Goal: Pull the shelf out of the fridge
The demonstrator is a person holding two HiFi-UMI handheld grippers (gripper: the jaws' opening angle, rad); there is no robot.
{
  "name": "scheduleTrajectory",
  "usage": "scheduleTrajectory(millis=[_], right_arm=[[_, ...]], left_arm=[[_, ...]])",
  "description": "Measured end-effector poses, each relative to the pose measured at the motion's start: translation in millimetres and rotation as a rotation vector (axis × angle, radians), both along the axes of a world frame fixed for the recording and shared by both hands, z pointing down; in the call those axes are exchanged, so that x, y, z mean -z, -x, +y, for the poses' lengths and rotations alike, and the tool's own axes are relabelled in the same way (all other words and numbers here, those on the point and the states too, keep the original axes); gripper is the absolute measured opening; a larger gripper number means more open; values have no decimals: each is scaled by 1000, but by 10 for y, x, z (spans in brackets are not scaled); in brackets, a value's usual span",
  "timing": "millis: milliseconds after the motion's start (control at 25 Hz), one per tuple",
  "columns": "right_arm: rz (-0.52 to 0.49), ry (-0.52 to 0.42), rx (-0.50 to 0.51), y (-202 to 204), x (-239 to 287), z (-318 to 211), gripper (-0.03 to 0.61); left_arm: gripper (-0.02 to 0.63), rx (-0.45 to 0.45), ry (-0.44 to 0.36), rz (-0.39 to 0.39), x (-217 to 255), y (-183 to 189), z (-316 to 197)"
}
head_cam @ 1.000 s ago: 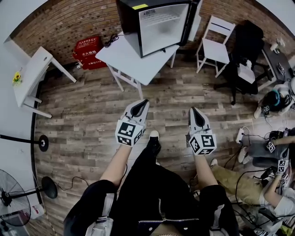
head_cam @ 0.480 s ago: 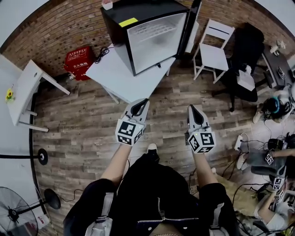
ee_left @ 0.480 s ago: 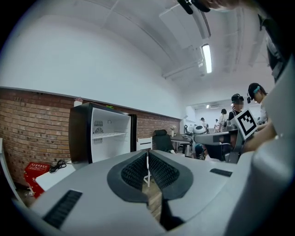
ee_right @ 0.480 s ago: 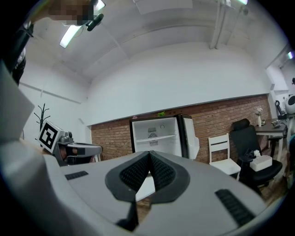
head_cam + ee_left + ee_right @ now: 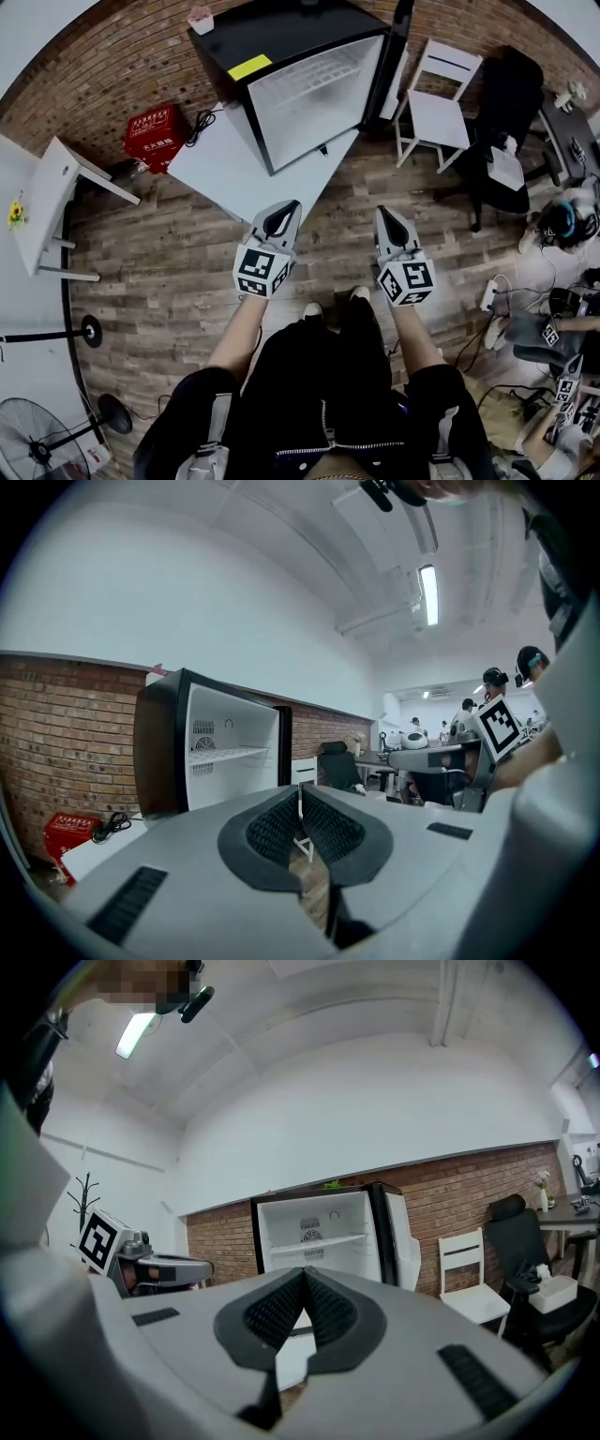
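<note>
A small black fridge [image 5: 281, 56] stands on a white table [image 5: 234, 159] with its door [image 5: 398, 42] swung open to the right. Inside it a white wire shelf [image 5: 323, 70] sits across the upper half; the shelf [image 5: 323, 1239] and the shelf [image 5: 223, 754] also show in both gripper views. My left gripper [image 5: 292, 207] and right gripper [image 5: 382, 214] hover side by side above the wooden floor, short of the table's near edge. Both are shut and hold nothing. The left gripper [image 5: 301, 799] and right gripper [image 5: 304, 1283] point toward the fridge.
A white chair [image 5: 436, 98] stands right of the fridge, with a dark office chair [image 5: 502, 122] beyond it. A red box [image 5: 155, 136] lies by the brick wall at left, near another white table [image 5: 42, 202]. People sit at far right. A fan [image 5: 28, 450] stands bottom left.
The fridge and table have come nearer and larger in the head view as the person steps forward. Both grippers stay shut and keep their places in front of the body.
</note>
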State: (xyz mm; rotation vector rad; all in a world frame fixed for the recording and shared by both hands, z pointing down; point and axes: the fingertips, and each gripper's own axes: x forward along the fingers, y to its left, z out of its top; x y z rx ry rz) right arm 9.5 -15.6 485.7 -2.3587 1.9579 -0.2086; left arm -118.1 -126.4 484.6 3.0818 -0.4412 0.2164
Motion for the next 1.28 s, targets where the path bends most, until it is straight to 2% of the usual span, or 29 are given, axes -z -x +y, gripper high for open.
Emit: scheduleTrajectory(millis=[200,440,640,800,1040,1280], right_arm=[[3,0,49,-190,-52,-380,5],[-2,1,159,-478,-150,-873,3],[1,1,283,-913,-53,-1359,5],[-8,3,409,-1284,-41,-1677,5],[-20,22,563,-1861,-51,-1912,5],[-23,23,729,-2174,-29,-2157,4]], left_arm=[[26,39,2,-7,-84,-156,-279],[26,133,-1,-21,-178,-393,-575],[26,254,20,-20,-169,-745,-885],[26,393,48,-14,-188,-1023,-1030],[26,533,53,-7,-54,-1643,-1157],[26,700,71,22,33,-1914,-1265]])
